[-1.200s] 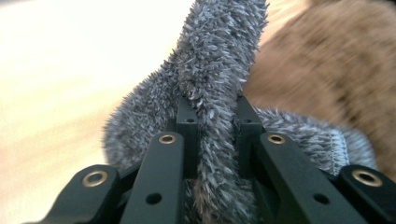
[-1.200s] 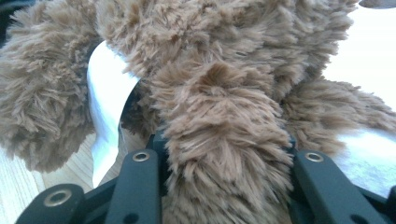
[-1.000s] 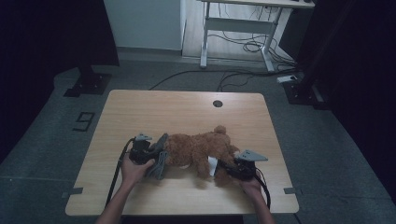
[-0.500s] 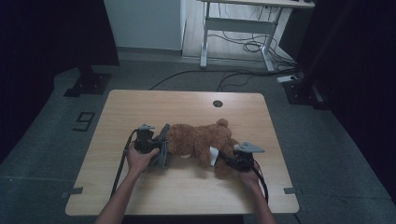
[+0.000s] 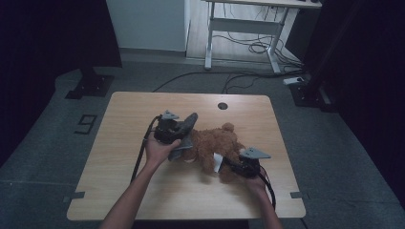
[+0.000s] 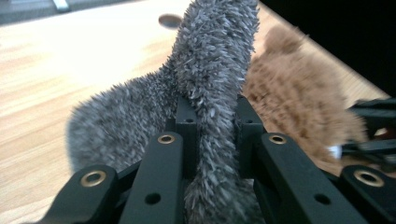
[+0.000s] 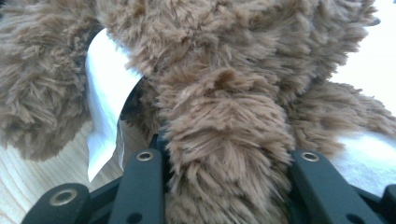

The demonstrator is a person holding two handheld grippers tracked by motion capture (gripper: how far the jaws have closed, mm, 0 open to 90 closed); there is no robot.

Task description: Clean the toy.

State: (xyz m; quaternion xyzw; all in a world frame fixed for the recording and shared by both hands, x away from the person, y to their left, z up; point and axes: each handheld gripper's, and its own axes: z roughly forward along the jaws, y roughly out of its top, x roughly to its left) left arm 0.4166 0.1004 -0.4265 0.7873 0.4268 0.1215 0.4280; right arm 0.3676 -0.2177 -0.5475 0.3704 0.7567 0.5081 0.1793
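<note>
A brown plush bear lies on its side in the middle of the wooden table. A grey furry piece stands up at its left end. My left gripper is shut on that grey furry piece, which is pinched between the jaws of the left gripper, with the bear behind it. My right gripper is at the bear's near right side. In the right gripper view the right gripper is shut on a brown plush limb, beside a white fabric tag.
A round cable hole sits near the table's far edge. Bare wood lies to the left and along the front edge. A white desk frame with cables stands on the floor beyond the table. Black stands flank it.
My left hand has risen and moved away from the near edge and to the right, lifting the grey furry piece upright. The right hand has stayed in place on the bear.
</note>
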